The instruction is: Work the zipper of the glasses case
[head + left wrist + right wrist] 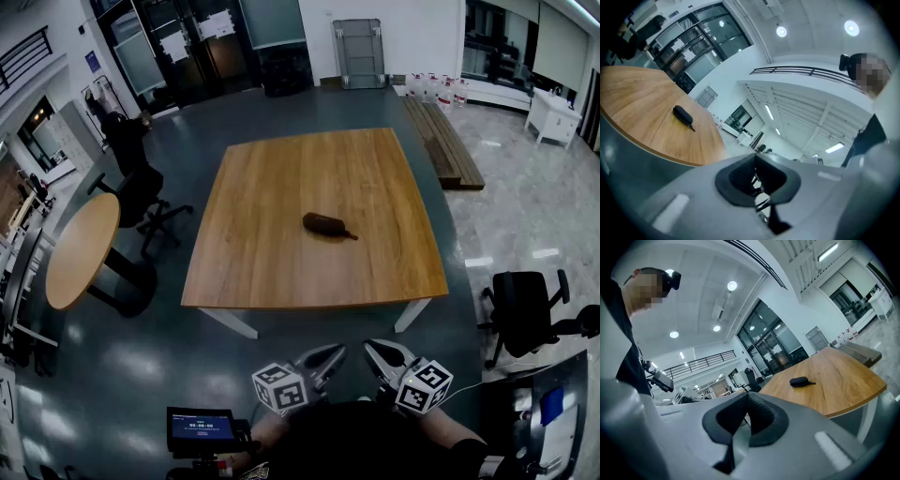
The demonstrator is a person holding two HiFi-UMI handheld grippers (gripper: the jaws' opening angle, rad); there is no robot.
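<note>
Dark and oblong, the glasses case (323, 224) lies near the middle of the square wooden table (272, 178), its long axis running left to right with the right end slightly nearer, and a thin pull tab (350, 235) trails from that right end. Well apart from it, the left gripper (323, 359) and right gripper (386, 357) hang side by side close to the person's body, each with its jaws pressed together on nothing. The table's near edge and a strip of grey floor (141, 366) lie between them and the case; a round table (82, 248) and a black office chair (141, 192) stand at the left, and another chair (523, 309) at the right.
</note>
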